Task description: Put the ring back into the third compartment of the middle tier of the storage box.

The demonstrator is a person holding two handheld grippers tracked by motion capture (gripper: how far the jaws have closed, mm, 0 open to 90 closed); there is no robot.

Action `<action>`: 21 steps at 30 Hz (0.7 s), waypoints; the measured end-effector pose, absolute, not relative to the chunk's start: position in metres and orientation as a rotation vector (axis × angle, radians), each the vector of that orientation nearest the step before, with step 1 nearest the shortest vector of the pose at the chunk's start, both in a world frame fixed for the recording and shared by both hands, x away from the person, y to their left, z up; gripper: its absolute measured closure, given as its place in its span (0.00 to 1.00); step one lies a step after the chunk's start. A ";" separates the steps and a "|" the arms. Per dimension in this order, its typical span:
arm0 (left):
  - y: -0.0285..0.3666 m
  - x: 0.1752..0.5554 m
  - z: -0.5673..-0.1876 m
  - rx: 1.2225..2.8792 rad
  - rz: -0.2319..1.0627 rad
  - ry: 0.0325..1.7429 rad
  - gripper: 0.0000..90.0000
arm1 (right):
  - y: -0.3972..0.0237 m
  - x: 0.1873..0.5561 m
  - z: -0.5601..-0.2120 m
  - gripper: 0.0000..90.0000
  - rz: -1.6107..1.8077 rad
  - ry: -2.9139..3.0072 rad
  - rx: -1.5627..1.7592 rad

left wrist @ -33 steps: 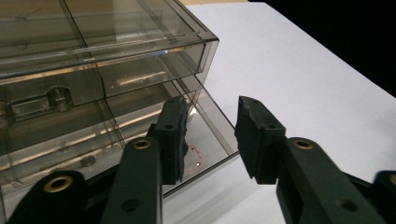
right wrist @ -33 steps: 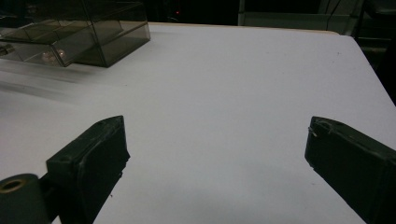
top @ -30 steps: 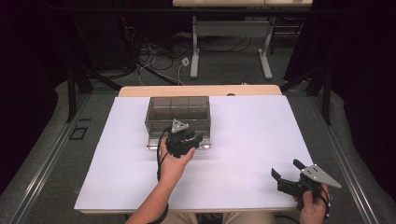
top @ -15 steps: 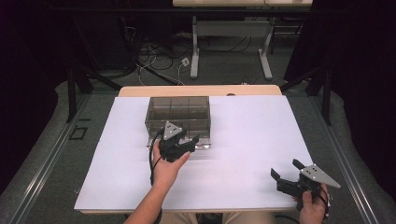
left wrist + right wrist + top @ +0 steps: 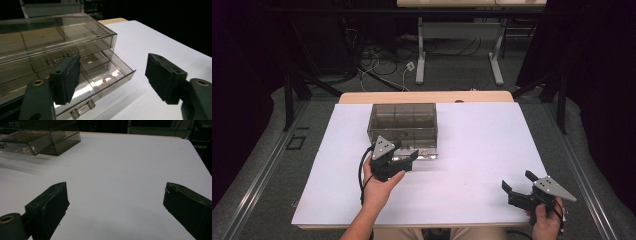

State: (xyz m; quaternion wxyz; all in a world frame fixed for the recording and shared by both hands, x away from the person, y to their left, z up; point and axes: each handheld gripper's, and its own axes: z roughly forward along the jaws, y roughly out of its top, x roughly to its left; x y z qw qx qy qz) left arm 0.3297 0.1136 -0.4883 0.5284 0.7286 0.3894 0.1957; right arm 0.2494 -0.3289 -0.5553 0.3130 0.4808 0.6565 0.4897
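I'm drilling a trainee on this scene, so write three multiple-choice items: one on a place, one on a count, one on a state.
1. Where does the small pinkish trinket lie?
A. in the pulled-out bottom drawer
B. on top of the box
C. between the right gripper's jaws

2. How many hand-held grippers are over the white table?
A. one
B. two
C. three

3. How is the bottom drawer of the smoky transparent plastic drawer box?
A. shut
B. removed
C. pulled out

Answers: 1 A, it lies on the drawer's floor; 2 B, the left gripper and the right gripper; 3 C, its front juts past the box.
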 end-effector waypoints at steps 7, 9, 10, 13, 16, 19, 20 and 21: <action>0.126 0.322 -0.490 1.728 0.472 0.907 0.18 | -0.328 0.250 -0.556 0.06 1.292 1.729 1.265; 0.131 0.318 -0.490 1.717 0.482 0.905 0.18 | -0.328 0.250 -0.556 0.06 1.292 1.727 1.263; 0.133 0.317 -0.491 1.715 0.485 0.905 0.18 | -0.328 0.250 -0.555 0.06 1.291 1.727 1.263; 0.141 0.314 -0.493 1.699 0.494 0.909 0.15 | -0.328 0.250 -0.556 0.06 1.293 1.726 1.264; 0.150 0.311 -0.495 1.681 0.493 0.923 0.10 | -0.328 0.249 -0.555 0.06 1.281 1.730 1.271; 0.157 0.308 -0.498 1.677 0.504 0.924 0.08 | -0.327 0.249 -0.555 0.06 1.290 1.734 1.272; 0.159 0.307 -0.499 1.674 0.505 0.928 0.07 | -0.327 0.250 -0.556 0.06 1.292 1.728 1.264; 0.162 0.306 -0.500 1.673 0.503 0.932 0.07 | -0.327 0.250 -0.555 0.06 1.291 1.731 1.262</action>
